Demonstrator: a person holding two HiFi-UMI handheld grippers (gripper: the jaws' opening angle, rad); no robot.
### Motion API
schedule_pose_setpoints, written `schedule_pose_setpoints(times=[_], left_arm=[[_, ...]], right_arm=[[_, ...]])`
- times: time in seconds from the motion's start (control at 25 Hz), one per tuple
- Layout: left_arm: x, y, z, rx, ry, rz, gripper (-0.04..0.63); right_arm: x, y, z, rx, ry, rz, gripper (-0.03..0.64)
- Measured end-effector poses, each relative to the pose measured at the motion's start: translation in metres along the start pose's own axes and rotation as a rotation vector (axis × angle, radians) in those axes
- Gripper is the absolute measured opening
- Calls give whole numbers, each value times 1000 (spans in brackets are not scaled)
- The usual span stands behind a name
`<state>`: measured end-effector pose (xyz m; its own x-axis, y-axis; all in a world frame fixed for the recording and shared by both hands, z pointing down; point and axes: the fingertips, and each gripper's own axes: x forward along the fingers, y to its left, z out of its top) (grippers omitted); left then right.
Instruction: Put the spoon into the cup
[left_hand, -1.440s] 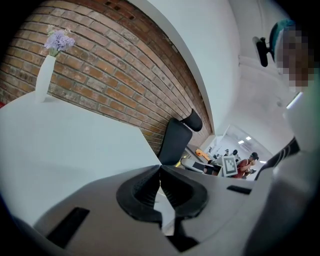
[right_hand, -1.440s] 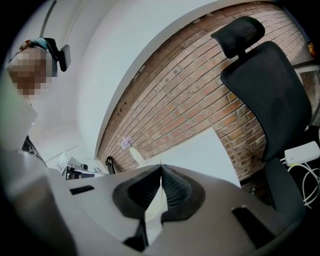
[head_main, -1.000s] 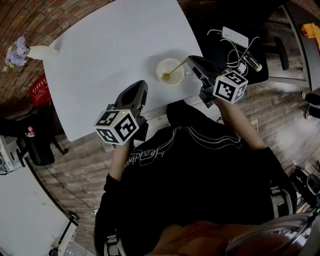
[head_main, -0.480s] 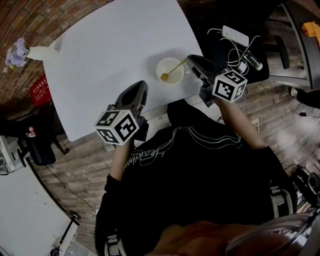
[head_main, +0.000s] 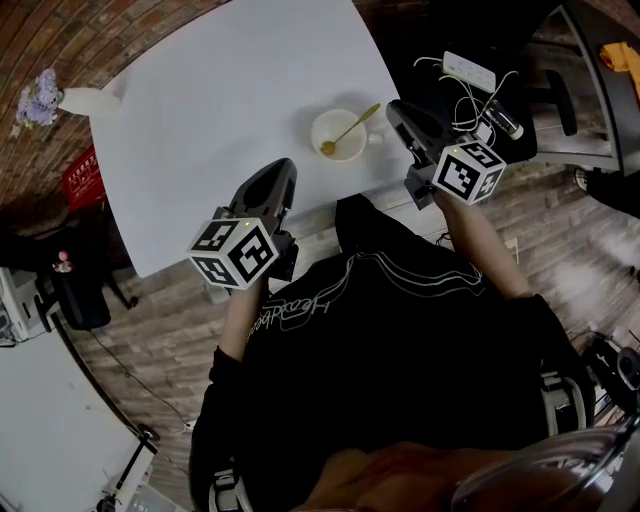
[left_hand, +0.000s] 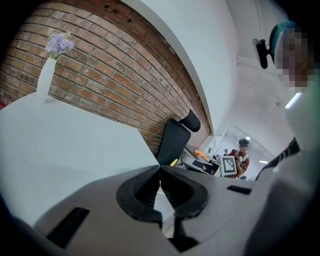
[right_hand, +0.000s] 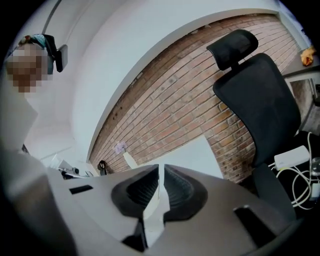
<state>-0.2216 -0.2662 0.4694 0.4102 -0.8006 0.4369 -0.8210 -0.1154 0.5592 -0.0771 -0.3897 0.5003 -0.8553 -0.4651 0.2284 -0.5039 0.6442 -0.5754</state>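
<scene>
Jaws: your left gripper (head_main: 282, 168) pressed together; your right gripper (head_main: 394, 106) barely parted, empty. Spoon (head_main: 352, 129) rests in cup (head_main: 319, 128) on counter (head_main: 220, 100).

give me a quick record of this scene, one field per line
table: white
cup: white, near the table edge closest to the person
spoon: gold, slanted in the cup, handle over the rim toward the right gripper
left gripper: fingers together, empty
right gripper: fingers slightly apart, empty, clear of the spoon
vase: far table corner, purple flowers
</scene>
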Motion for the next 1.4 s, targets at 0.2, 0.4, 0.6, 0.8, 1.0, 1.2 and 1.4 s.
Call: schedule_pose_setpoints(times=[0.2,0.4,0.6,0.8,1.0,1.2,1.4], left_arm=[[-14,-17,0,20,-26,-8,5],[-27,-39,0,46,-58,-23,5],[-45,-62,3,85,-92,-39,5],[-71,-91,-8,135,-132,-57,5],[-94,-114,-6,172,-162,-74,5],[-102,-127,-1,194,-169,-91,5],[-101,-131,2,199,-167,-104,5]], right_arm=[[-24,30,21,-60,-59,57,8],[-48,66,34,-70,-115,145,2],[-69,97,33,-90,-117,210,-1],[-101,139,19,-140,-101,308,-3],[-124,174,13,-181,-84,372,-3],[-134,184,17,-190,-99,371,-3],[-135,186,16,-191,-97,369,-3]])
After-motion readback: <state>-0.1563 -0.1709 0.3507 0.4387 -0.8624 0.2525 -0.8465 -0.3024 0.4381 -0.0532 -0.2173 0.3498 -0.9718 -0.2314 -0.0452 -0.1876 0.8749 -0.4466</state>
